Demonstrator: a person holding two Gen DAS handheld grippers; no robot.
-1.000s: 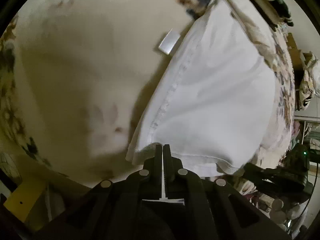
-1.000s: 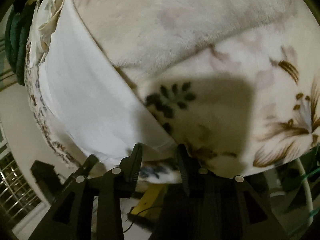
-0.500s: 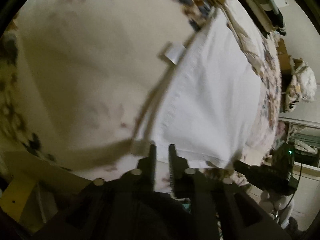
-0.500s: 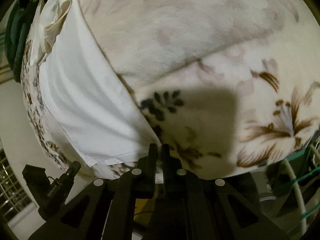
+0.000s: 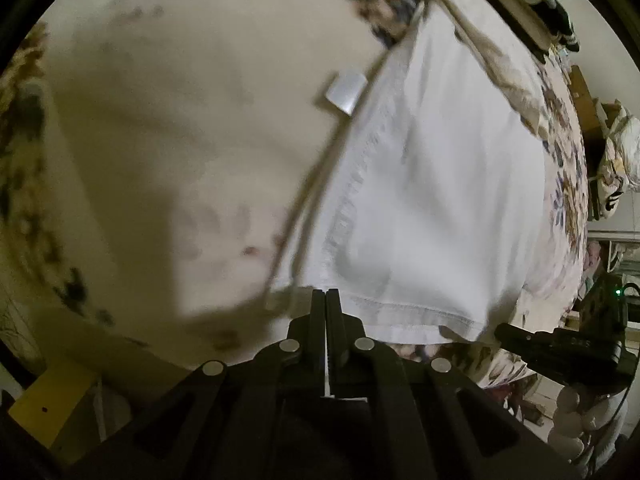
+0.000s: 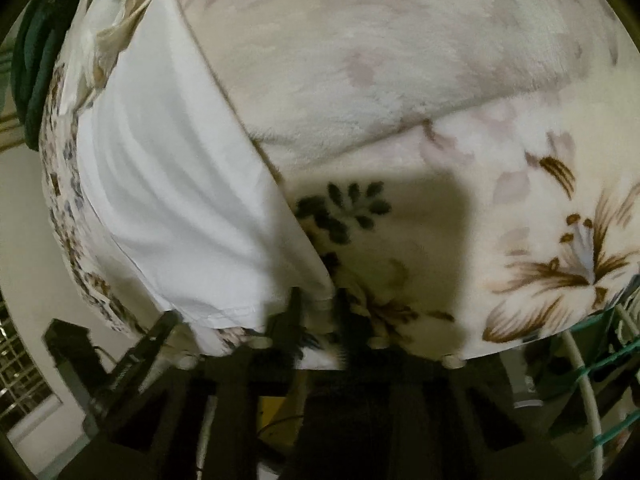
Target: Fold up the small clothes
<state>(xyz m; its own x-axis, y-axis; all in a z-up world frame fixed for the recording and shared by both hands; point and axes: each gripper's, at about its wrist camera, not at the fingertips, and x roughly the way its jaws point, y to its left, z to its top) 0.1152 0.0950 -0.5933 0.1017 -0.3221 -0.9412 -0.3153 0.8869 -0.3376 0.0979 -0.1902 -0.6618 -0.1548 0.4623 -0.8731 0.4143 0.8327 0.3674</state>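
Observation:
A white folded garment (image 5: pixel 432 200) lies flat on a floral blanket (image 5: pixel 180 140), with a small label tag (image 5: pixel 346 91) at its left edge. My left gripper (image 5: pixel 326 294) is shut at the garment's near hem corner, and I cannot tell whether cloth is between its fingers. In the right wrist view the same white garment (image 6: pixel 172 200) lies at the left. My right gripper (image 6: pixel 318 300) is open with the garment's near right corner between its fingers (image 6: pixel 294 308). The right gripper also shows in the left wrist view (image 5: pixel 560 344).
The floral blanket (image 6: pixel 440 100) covers the whole surface, with a fold ridge across it. Crumpled cloth (image 5: pixel 500 72) lies beyond the garment's far end. A green cloth (image 6: pixel 32 80) hangs at the far left. The bed's near edge drops off just under both grippers.
My left gripper opened half a second ago and has shut again at the hem. My right gripper shut briefly and has opened again around the right corner.

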